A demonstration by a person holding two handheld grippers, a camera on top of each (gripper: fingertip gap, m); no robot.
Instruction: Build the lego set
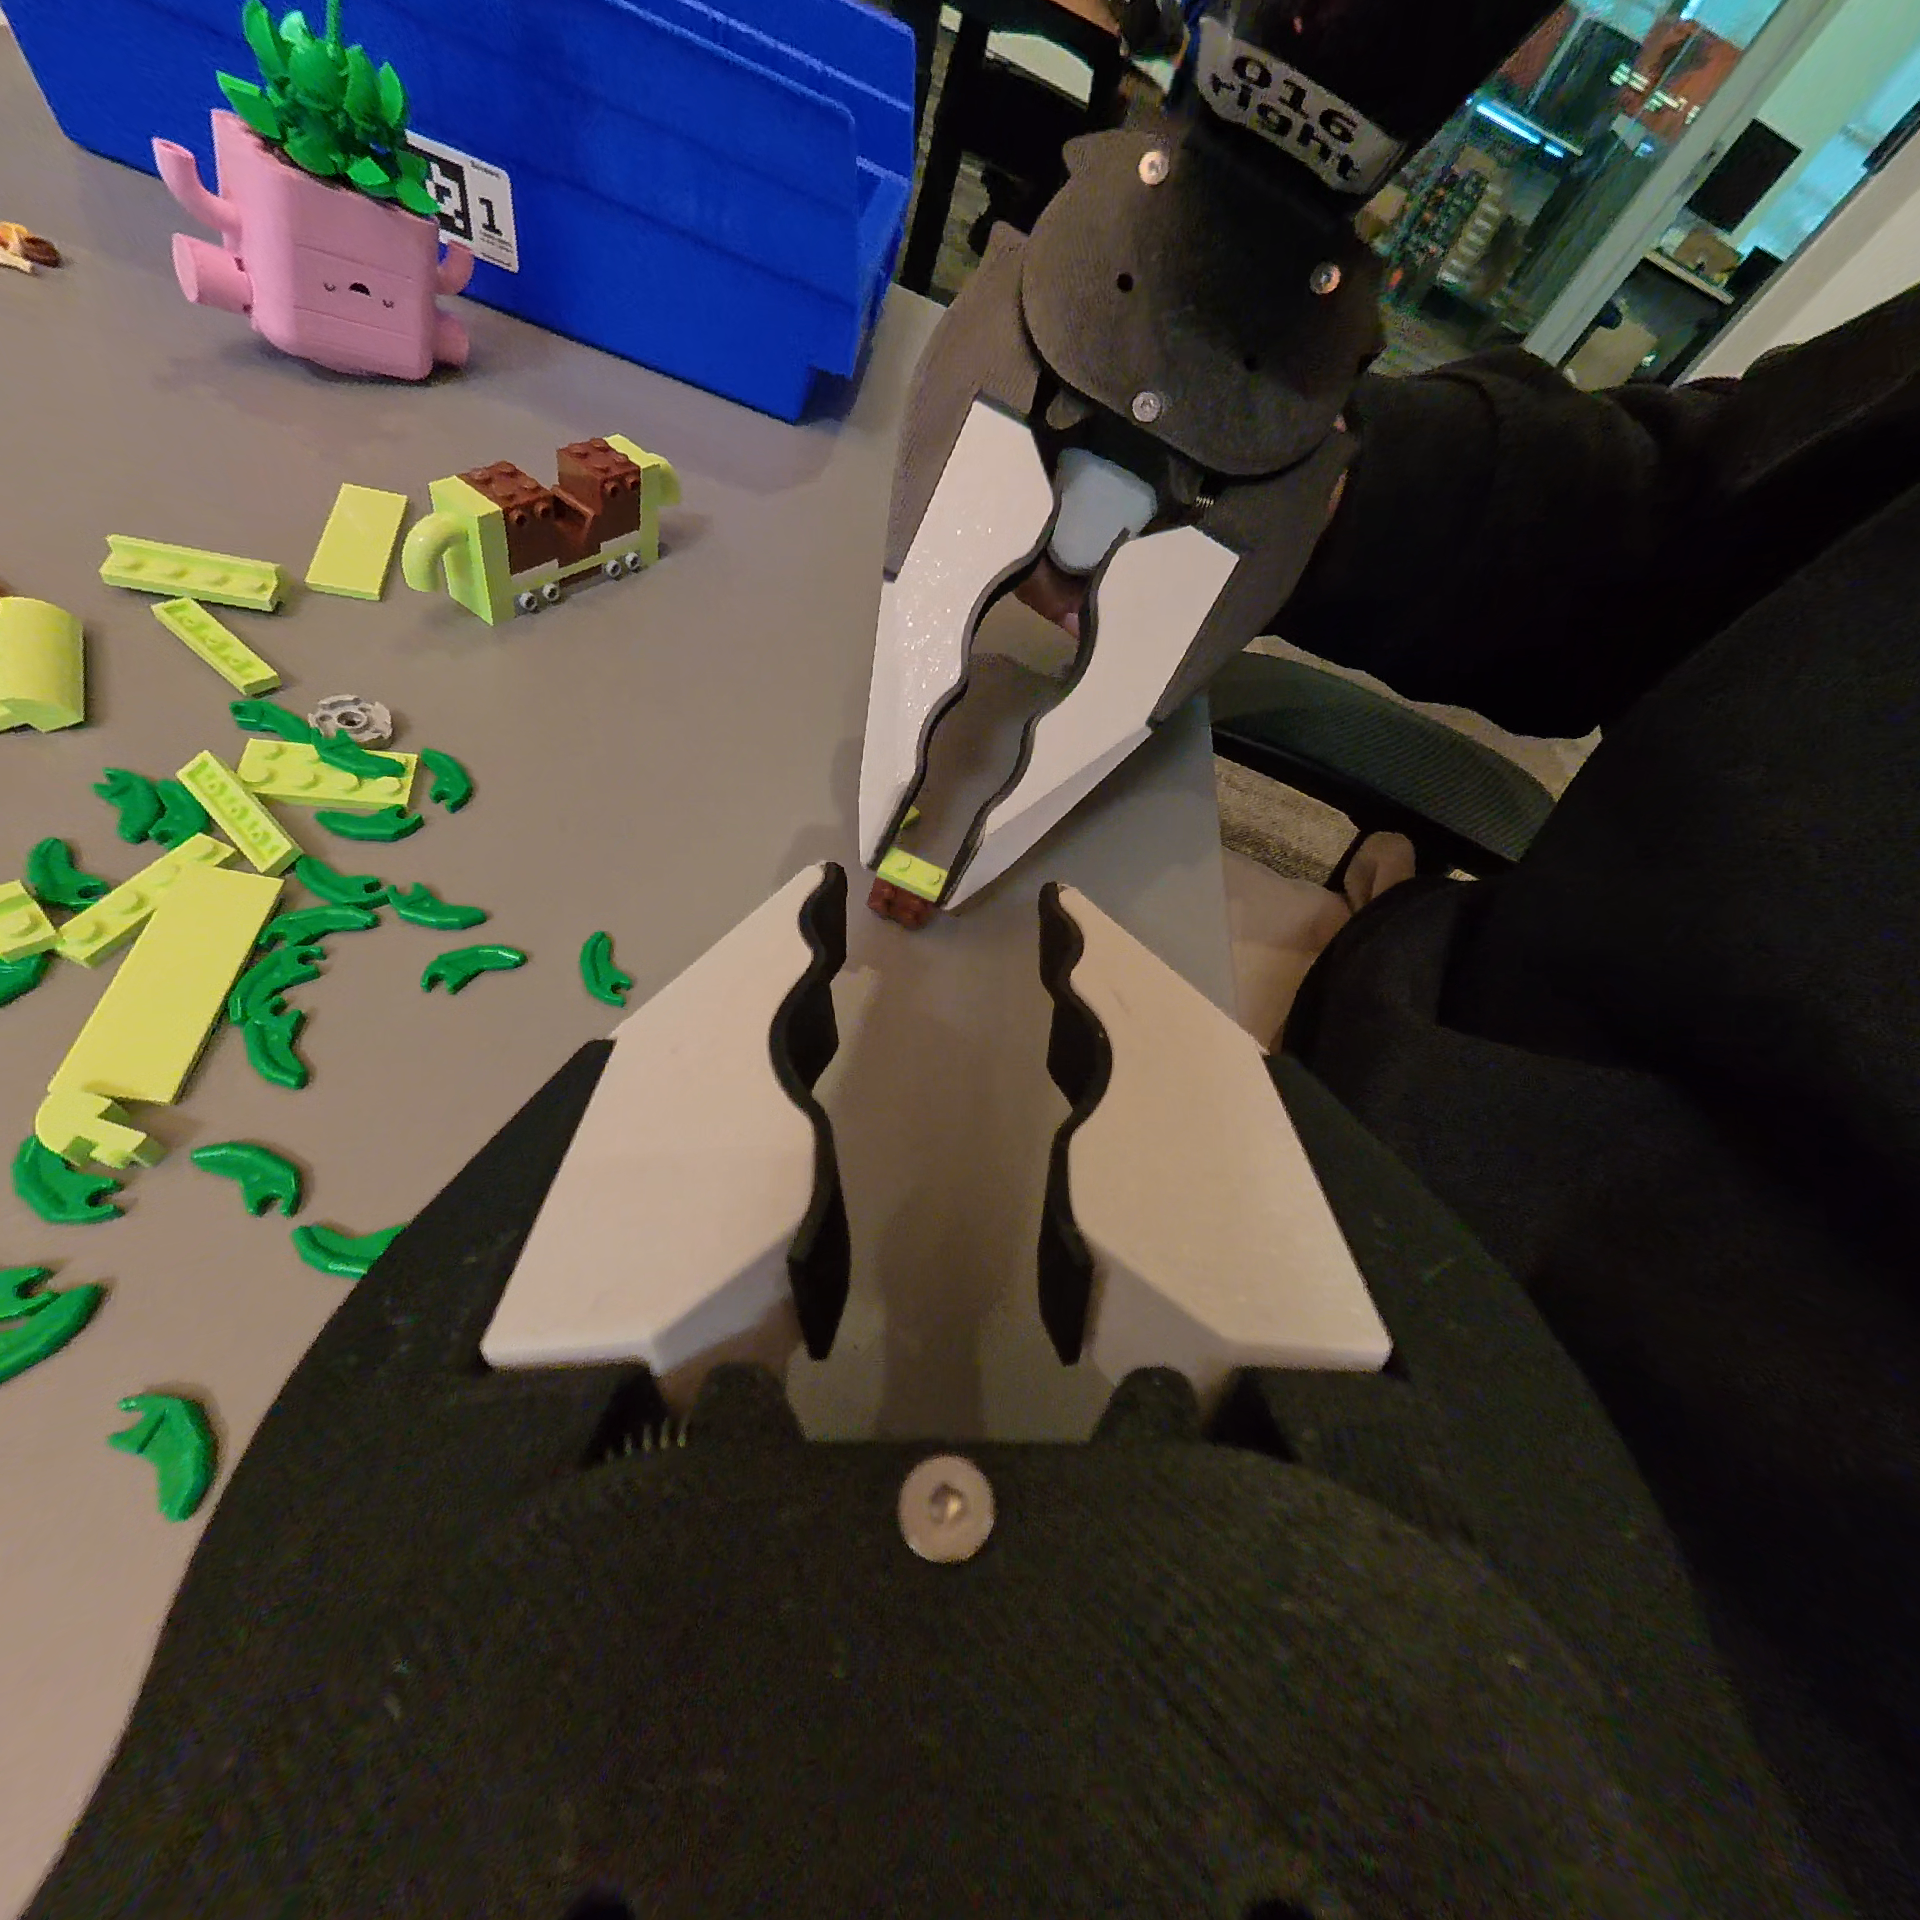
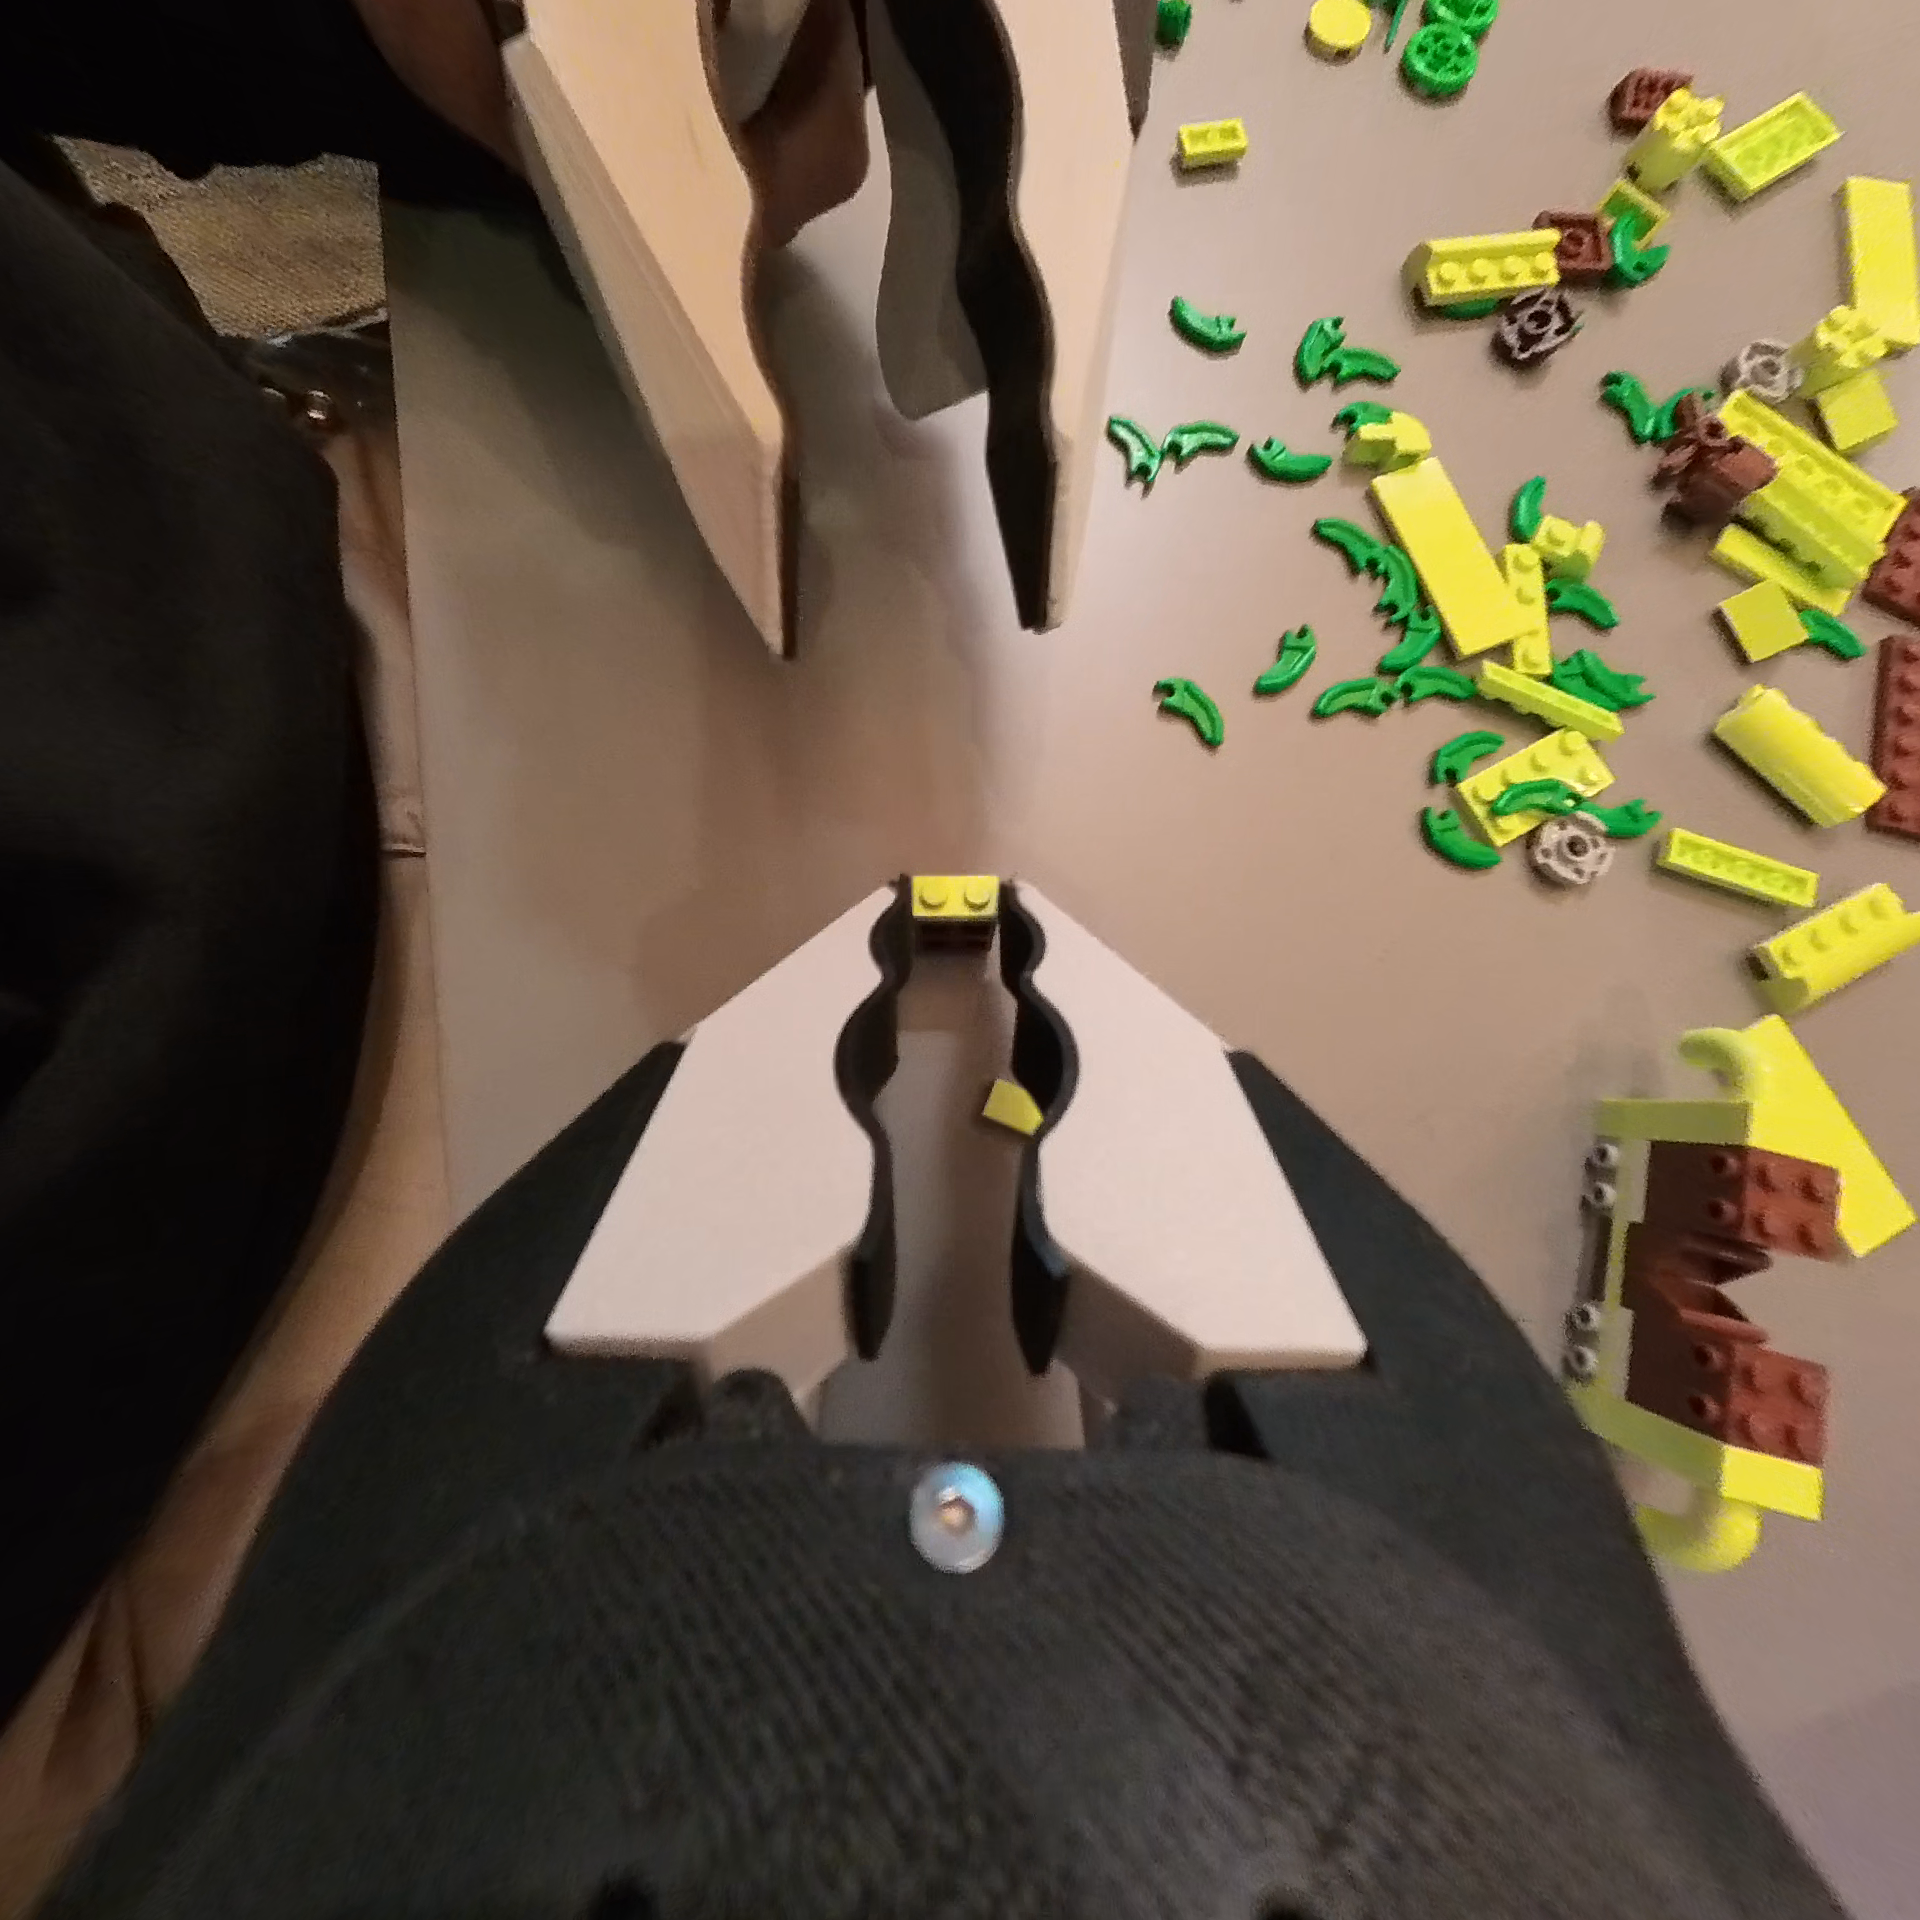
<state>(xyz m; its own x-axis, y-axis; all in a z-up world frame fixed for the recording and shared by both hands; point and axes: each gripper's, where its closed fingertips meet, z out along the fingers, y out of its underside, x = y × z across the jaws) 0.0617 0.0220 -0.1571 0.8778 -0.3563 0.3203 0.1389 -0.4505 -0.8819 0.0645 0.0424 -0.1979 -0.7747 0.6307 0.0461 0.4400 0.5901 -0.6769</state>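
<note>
Lego piece first: a small lime plate stacked on a brown brick sits pinched between the tips of my right gripper, just above the grey table. My left gripper faces it tip to tip, jaws spread with nothing between them, nearly touching the held stack. Out to my right gripper's right lies the half-built lime and brown pot, and beyond it a scatter of green leaf pieces and lime plates. Far off the left gripper's left stands a finished pink pot with a green plant against a blue bin.
</note>
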